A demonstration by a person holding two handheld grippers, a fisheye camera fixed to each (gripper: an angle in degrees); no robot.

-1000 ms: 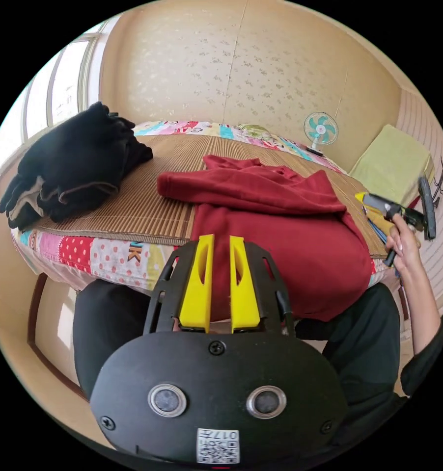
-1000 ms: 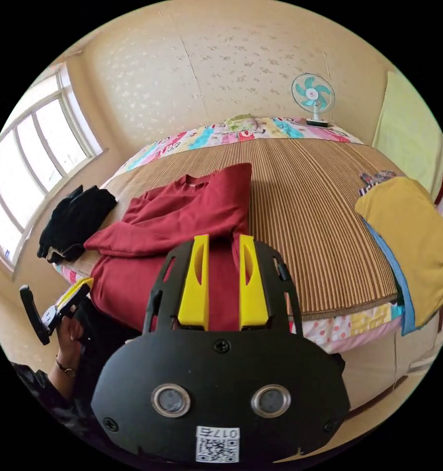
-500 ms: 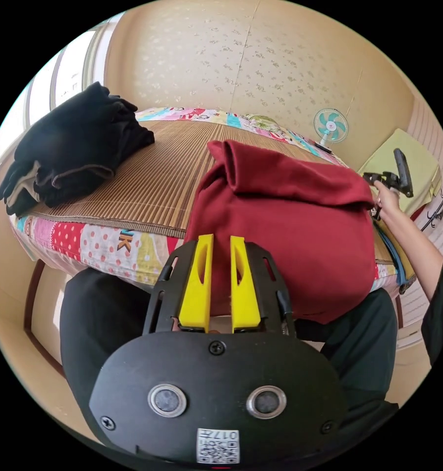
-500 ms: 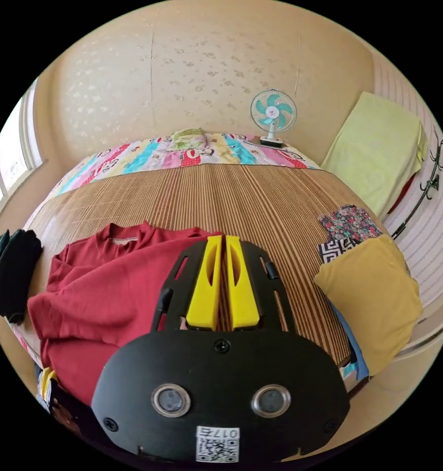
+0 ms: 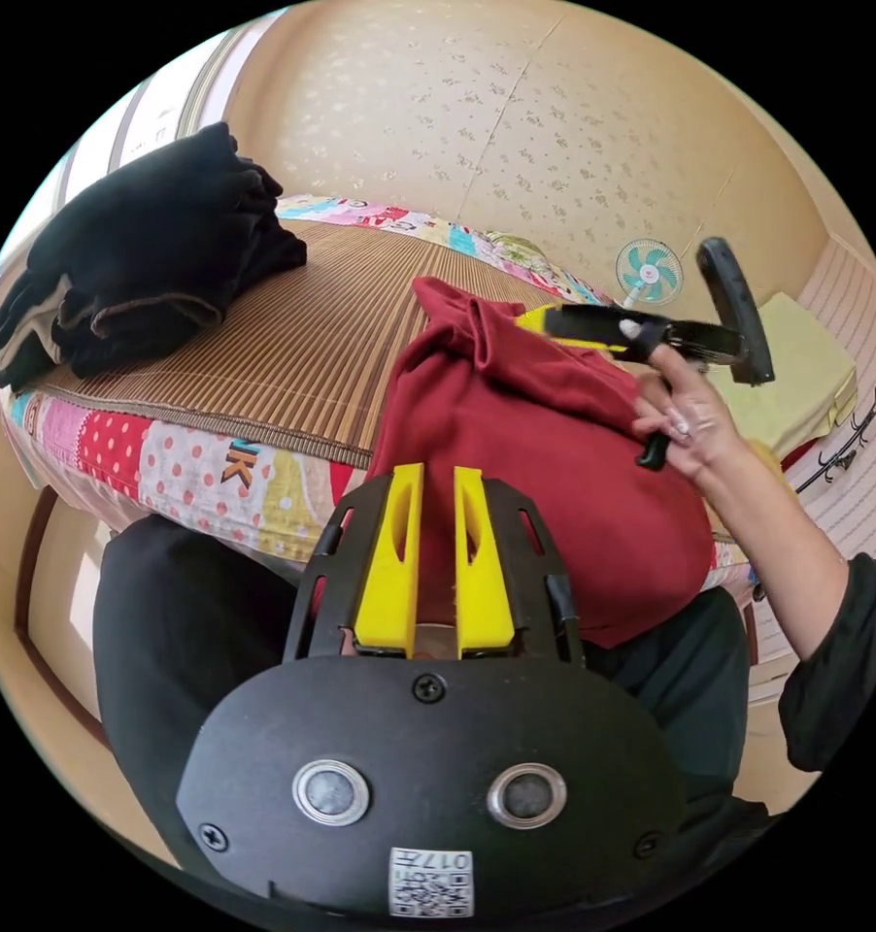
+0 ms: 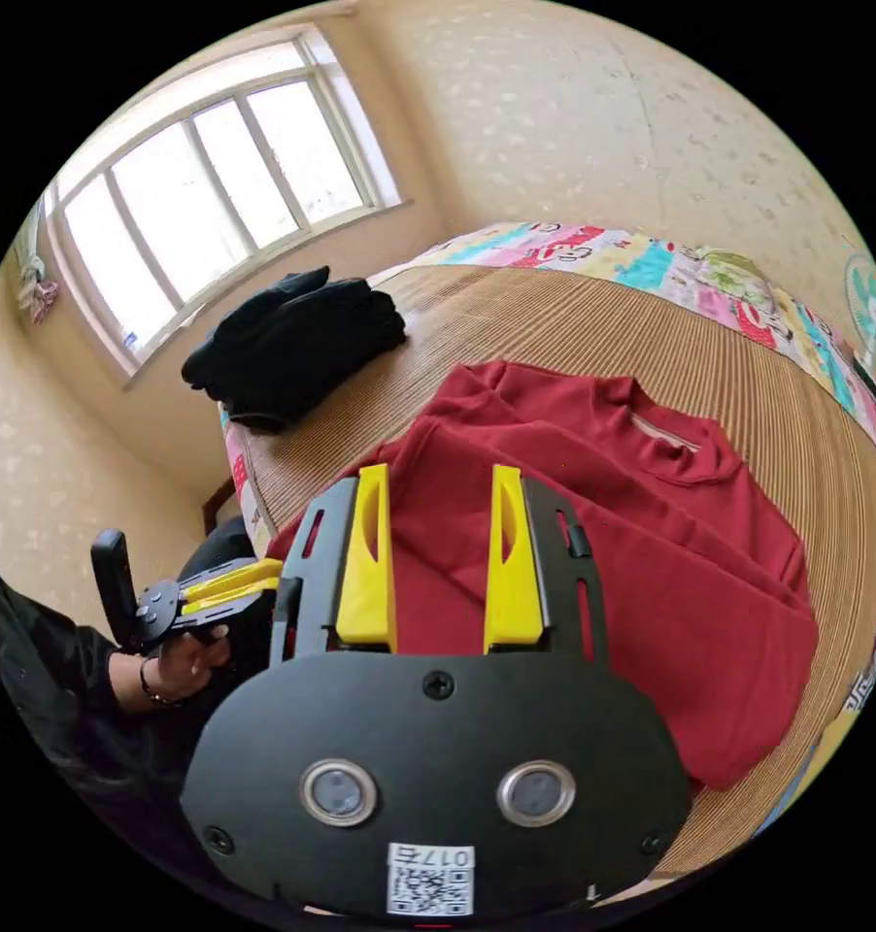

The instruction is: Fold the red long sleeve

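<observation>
- Red shirt [image 6: 593,544] lies on bed mat [image 6: 574,320], hem hanging off near edge.
- Right gripper [image 6: 438,558] above it, jaws wide, empty.
- Left gripper [image 5: 436,549] by hem, jaws narrow; grip unclear.

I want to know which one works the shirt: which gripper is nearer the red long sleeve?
Right. The right gripper is over the red long sleeve; the left gripper hangs off the bed's edge.

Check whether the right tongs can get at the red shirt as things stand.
Probably yes. The right tongs are open and hang just above the red shirt, which lies spread on the mat with nothing between.
</observation>
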